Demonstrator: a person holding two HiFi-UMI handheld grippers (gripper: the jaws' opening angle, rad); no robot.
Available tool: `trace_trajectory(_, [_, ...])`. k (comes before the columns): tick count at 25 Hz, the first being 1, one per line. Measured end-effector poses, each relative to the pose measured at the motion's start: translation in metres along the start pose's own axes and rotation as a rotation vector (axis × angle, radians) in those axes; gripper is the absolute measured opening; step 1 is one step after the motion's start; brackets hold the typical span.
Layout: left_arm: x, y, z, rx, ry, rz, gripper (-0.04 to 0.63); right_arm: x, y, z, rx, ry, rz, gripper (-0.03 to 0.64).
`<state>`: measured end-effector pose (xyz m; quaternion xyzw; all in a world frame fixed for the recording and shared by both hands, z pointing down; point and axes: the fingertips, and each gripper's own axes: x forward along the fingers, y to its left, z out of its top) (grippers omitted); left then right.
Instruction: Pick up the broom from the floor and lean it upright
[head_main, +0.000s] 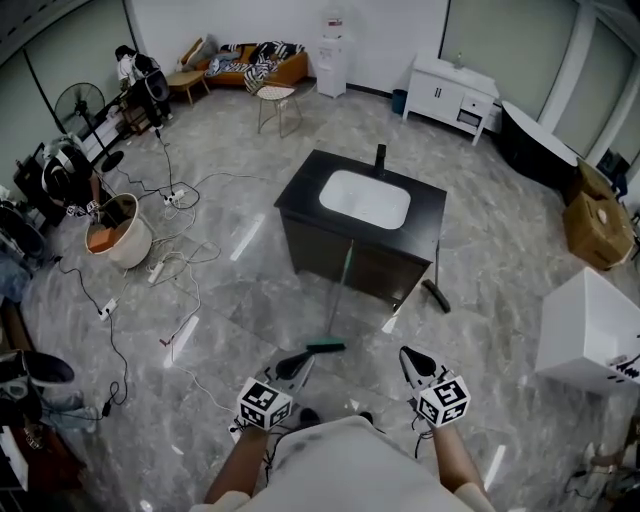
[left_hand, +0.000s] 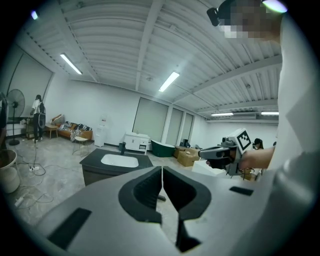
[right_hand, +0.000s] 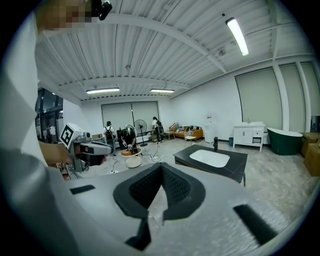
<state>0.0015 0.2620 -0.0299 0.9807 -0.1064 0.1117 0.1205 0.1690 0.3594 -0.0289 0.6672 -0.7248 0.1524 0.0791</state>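
One view alone, the head view, shows the broom (head_main: 338, 300): its green head rests on the floor (head_main: 230, 300) just before the sink cabinet (head_main: 300, 215), and its handle slants up against the cabinet's front. Open floor lies between the cabinet and both grippers. The left gripper (head_main: 297, 365) and the right gripper (head_main: 412, 362) each have their jaws pressed together on nothing.

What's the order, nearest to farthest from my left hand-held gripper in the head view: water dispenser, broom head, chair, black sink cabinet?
From the left hand-held gripper:
1. The broom head, on the floor just ahead.
2. The black sink cabinet, mid-room.
3. The chair, beyond the cabinet, slightly left.
4. The water dispenser, against the far wall.
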Motion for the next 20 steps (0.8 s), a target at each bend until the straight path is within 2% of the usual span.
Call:
trace_trajectory(7, [0.016,-0.011,0.004,0.003,-0.002,0.008,0.012,-0.007,-0.024,-0.001,0.024,-0.010,0.001,-0.002])
trace_trajectory(20, [0.031,-0.015,0.008,0.001,-0.012,0.006,0.012,-0.011,-0.038,0.003,0.013,-0.027,0.010,-0.001])
